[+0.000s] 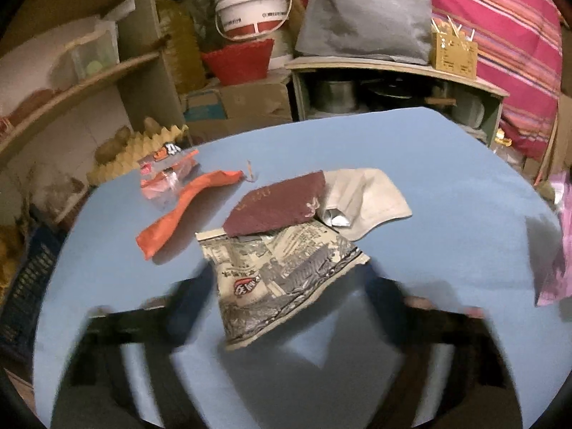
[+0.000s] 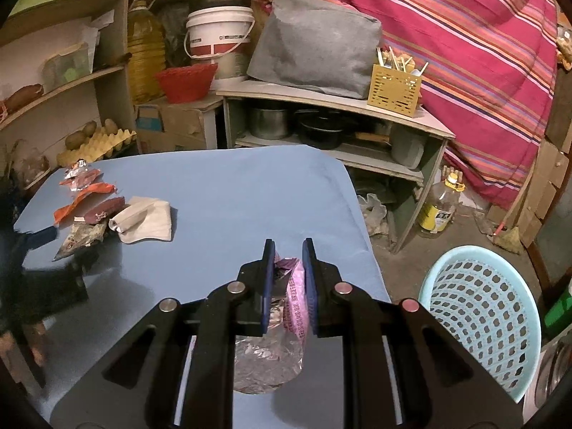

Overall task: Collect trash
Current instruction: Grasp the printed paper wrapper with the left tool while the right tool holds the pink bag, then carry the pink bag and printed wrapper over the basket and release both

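Blue cloth covers the table (image 2: 221, 178), and the trash sits in a loose cluster toward its left edge: an orange wrapper (image 1: 186, 211), a maroon packet (image 1: 277, 205), a beige pouch (image 1: 368, 198) w/ a foil bit poking out, a printed gray bag (image 1: 282, 275) nearest the near edge, plus small crumpled wrappers (image 1: 166, 171) by the far-left corner. Left gripper (image 1: 286, 286) is blurred; its fingers straddle the printed bag on both sides, part-way together, but whether the pads press the bag yet can't be told. That bag looks like the next pick, prob. because it lies nearest. Right gripper (image 2: 289, 261) is pinched tight on a pink foil-lined wrapper (image 2: 282, 321), which hangs between the blue pads over the near right part of the table. A light blue basket (image 2: 482, 321) stands on the floor just off the table's right edge, likely the drop spot, so holding the wrapper on that side makes sense.
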Demonstrator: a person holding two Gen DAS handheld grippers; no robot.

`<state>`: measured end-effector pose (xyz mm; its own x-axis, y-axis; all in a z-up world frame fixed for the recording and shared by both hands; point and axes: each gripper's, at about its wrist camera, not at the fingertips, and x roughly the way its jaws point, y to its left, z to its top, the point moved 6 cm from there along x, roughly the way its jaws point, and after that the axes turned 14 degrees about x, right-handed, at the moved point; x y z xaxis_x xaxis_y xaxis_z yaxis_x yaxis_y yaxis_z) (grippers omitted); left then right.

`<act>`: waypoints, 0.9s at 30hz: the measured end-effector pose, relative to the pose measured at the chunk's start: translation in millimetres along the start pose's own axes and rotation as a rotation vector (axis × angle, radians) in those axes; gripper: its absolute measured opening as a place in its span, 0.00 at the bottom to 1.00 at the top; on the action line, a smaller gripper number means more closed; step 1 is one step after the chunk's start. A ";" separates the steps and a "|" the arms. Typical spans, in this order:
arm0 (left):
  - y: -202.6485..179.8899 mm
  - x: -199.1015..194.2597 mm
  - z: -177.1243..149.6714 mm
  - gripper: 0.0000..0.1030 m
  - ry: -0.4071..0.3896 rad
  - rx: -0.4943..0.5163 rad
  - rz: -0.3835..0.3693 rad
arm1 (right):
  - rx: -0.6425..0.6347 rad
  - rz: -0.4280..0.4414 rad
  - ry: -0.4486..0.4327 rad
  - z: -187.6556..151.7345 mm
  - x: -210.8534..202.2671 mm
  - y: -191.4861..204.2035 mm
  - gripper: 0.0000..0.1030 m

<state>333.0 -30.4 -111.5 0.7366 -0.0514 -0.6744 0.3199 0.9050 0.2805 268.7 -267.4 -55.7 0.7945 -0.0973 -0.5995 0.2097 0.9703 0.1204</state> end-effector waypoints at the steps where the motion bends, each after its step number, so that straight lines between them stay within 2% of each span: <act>1: 3.4 3.3 -0.1 0.40 0.014 -0.021 -0.028 | -0.003 0.000 0.000 -0.3 -0.1 0.2 0.16; 4: 11.0 5.4 -1.3 0.29 0.023 -0.057 -0.047 | -0.007 0.002 -0.001 -0.8 -0.4 -0.4 0.16; 5: 12.6 4.3 -1.1 0.21 0.024 -0.062 -0.049 | -0.004 0.002 -0.001 -1.0 -0.3 0.3 0.16; 9: 18.4 -14.5 6.3 0.12 -0.013 -0.086 -0.042 | -0.010 0.004 -0.014 0.4 -3.5 -1.0 0.16; 15: 11.7 -58.8 26.1 0.08 -0.095 -0.093 -0.051 | -0.014 0.001 -0.050 5.8 -18.6 -11.2 0.16; 20: -14.8 -99.1 48.7 0.08 -0.176 -0.055 -0.068 | 0.004 -0.010 -0.084 12.7 -35.9 -32.6 0.16; 27: -67.0 -120.5 76.2 0.08 -0.227 0.006 -0.121 | 0.079 -0.057 -0.113 22.5 -54.8 -92.2 0.16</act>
<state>268.2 -117.1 3.0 0.8078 -0.2531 -0.5323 0.4164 0.8842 0.2114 218.7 -356.5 -16.2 0.8383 -0.1807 -0.5144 0.2970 0.9425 0.1529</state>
